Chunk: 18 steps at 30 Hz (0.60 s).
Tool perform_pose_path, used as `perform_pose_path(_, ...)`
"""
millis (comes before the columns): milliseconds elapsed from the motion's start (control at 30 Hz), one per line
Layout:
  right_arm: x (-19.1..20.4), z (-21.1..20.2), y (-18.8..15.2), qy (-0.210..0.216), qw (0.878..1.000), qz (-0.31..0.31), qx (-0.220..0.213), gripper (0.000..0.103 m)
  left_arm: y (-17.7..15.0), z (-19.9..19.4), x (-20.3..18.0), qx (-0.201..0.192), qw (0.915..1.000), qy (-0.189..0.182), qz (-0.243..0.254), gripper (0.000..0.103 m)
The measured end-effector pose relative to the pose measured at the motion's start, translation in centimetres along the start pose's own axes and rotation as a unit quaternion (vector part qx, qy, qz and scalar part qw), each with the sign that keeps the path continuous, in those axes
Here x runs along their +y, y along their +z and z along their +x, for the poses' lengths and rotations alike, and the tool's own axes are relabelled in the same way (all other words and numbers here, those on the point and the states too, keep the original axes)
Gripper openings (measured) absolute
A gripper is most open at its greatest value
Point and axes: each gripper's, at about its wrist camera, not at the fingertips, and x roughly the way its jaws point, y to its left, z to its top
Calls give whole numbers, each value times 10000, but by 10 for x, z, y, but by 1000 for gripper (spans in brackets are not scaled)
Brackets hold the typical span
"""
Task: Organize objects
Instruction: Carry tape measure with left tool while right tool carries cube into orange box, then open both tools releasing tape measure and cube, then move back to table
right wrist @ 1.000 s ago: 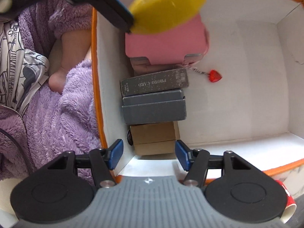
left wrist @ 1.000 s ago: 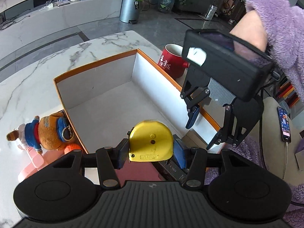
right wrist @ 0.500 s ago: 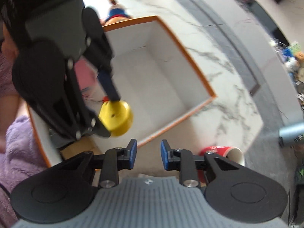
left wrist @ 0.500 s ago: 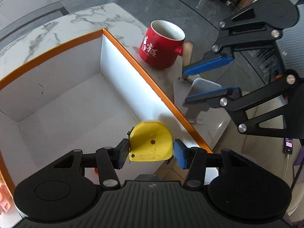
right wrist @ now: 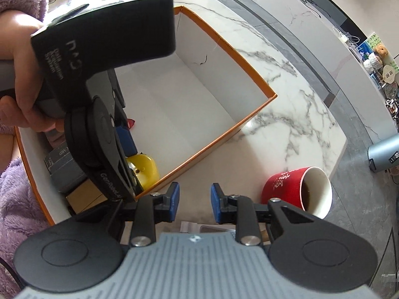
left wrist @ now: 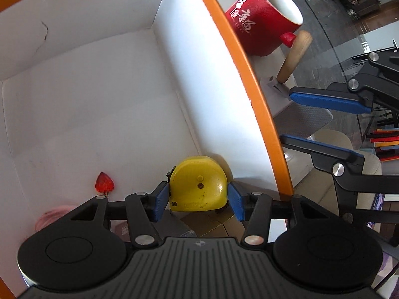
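My left gripper (left wrist: 198,199) is shut on a yellow tape measure (left wrist: 198,184) and holds it low inside the white box with the orange rim (left wrist: 251,79), close to the box's right wall. The right wrist view shows the tape measure (right wrist: 144,172) above a brown carton (right wrist: 84,194) in the box's near corner. My right gripper (right wrist: 194,201) hangs outside the box over the table, its jaws narrow but apart with nothing between them. In the left wrist view the right gripper (left wrist: 324,124) hovers above a pale flat tool head.
A red mug (right wrist: 294,189) with dark liquid stands right of the box, beside a wooden tool handle (left wrist: 294,54). Grey cartons (right wrist: 62,169), a pink item (left wrist: 49,220) and a red charm (left wrist: 104,183) lie in the box. A purple sleeve (right wrist: 17,199) is at left.
The left gripper has sunk into the box with the tape measure, toward the right wall. The right gripper has swung out of the box to the table by the mug, and its jaws have narrowed.
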Motion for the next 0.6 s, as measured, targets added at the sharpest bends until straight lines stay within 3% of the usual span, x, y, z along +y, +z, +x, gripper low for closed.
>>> perform_pose_path(267,6,-3,2,-22,10000,-42,-5,32,-5,4,11,287,9993,-187,-130,68)
perform_pose_path(433,9,-11,5,-13,10000,-55,23,32,-14,-19,16,-34,9999,-152,-17,66)
perform_pose_path(600,17,-22,12,-2,9999,-137,25,32,-32,-58,11,-435,9979,221,421,64)
